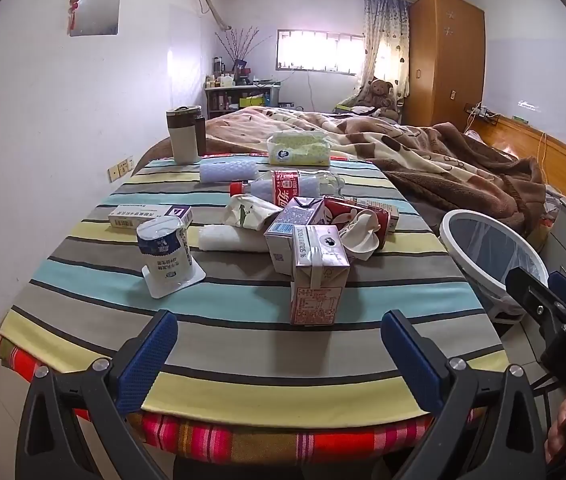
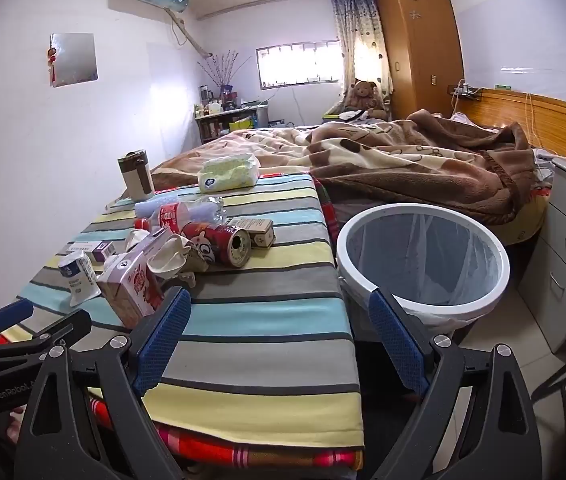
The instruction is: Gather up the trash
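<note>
Two purple cartons (image 1: 315, 276), one red can (image 2: 219, 246), one plastic bottle (image 1: 287, 186), one yogurt cup (image 1: 165, 254), one bin (image 2: 423, 258)

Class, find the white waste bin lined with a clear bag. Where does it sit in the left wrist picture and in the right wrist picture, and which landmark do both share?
Left wrist view: the waste bin sits at the right edge, beside the striped table, partly behind the other tongs.
Right wrist view: the waste bin sits right of centre, fully visible, beside the table's right edge.
Shared landmark: the teddy bear under the window.
</note>
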### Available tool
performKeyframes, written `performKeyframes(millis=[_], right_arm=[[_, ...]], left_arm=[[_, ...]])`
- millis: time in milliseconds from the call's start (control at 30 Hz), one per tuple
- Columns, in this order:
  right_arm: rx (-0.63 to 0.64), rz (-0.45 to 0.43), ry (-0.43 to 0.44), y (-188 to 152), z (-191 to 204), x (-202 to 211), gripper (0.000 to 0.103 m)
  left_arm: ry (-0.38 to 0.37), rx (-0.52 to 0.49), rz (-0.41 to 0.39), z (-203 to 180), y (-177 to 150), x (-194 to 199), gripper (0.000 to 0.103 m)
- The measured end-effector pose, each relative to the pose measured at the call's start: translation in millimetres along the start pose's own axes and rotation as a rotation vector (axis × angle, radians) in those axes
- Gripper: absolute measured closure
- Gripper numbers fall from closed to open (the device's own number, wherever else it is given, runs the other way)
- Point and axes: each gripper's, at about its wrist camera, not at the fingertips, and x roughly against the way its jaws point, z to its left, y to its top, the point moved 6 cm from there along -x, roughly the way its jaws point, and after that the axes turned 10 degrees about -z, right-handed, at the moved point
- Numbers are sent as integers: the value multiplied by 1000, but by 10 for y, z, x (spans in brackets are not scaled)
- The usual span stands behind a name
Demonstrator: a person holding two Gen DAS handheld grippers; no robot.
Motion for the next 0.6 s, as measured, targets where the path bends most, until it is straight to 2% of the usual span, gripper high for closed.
performKeyframes(millis=[200, 500, 600], right_arm=[[2, -4, -5, 25, 3, 23, 11], [23, -11, -23, 52, 3, 52, 11], [25, -14, -19, 66, 6, 72, 11]], left_arm=[[6, -9, 12, 22, 8, -33, 0], [1, -25, -4, -80, 113, 124, 0], [-5, -18, -8, -61, 55, 105, 0]])
